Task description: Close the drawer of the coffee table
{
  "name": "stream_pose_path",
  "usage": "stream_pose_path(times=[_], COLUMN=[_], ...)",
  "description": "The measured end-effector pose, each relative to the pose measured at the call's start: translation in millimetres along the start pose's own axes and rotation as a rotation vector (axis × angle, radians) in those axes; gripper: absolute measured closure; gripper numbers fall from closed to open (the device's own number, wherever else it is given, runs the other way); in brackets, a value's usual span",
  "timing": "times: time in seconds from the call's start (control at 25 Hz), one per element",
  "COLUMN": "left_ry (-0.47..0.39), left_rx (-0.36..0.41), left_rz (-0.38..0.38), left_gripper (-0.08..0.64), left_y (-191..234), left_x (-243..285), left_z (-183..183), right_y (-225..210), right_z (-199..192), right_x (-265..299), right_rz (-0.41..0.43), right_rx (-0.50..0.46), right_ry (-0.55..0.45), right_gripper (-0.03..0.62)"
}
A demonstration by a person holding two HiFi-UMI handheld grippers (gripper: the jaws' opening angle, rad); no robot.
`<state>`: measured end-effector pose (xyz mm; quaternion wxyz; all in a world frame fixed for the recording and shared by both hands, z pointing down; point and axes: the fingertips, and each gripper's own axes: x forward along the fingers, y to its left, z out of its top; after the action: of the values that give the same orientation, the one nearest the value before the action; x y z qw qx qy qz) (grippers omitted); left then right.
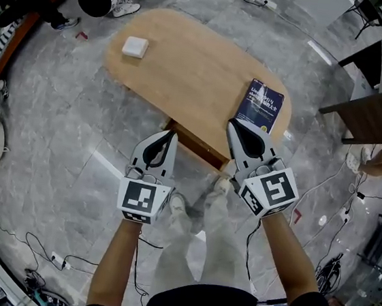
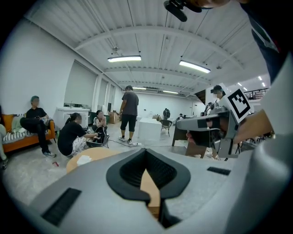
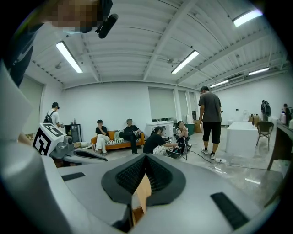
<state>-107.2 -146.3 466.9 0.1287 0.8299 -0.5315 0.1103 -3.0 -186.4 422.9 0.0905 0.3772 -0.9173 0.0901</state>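
An oval wooden coffee table [image 1: 187,66] stands on the grey floor in the head view. Its drawer [image 1: 195,144] sticks out a little from under the near edge, a brown front below the tabletop. My left gripper [image 1: 173,134] is shut, its tip just at the drawer's left end. My right gripper [image 1: 231,123] is shut too, its tip at the table's near edge beside the drawer's right end. Whether either tip touches the drawer I cannot tell. In the left gripper view the shut jaws [image 2: 146,151] leave only a sliver of wood showing; the right gripper view [image 3: 145,158] shows the same.
A dark blue book [image 1: 260,105] lies on the table's right end and a small white box [image 1: 135,46] on its far left. The person's shoes [image 1: 178,206] are just before the drawer. Seated people and an orange sofa [image 1: 12,39] are far left, a dark desk [image 1: 367,107] right, cables [image 1: 62,261] behind.
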Motion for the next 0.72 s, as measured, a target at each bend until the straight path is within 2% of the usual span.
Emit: stream_pose_path(times=[0.4,0.72], left_ry=[0.024,0.040], left_rx=[-0.028,-0.050], left_rz=[0.027,0.020], left_gripper=[0.562,0.561], left_y=[7.8,4.4], left_x=[14.5,26.9], left_z=[-48.0,-86.9], right_y=[1.2,-2.9], right_z=[-41.6,-78.3], right_x=[15.6,27.0], right_rz=[0.028,0.034], right_rx=[0.001,0.023], right_ry=[0.013,0.025], right_gripper=[0.581,0.580])
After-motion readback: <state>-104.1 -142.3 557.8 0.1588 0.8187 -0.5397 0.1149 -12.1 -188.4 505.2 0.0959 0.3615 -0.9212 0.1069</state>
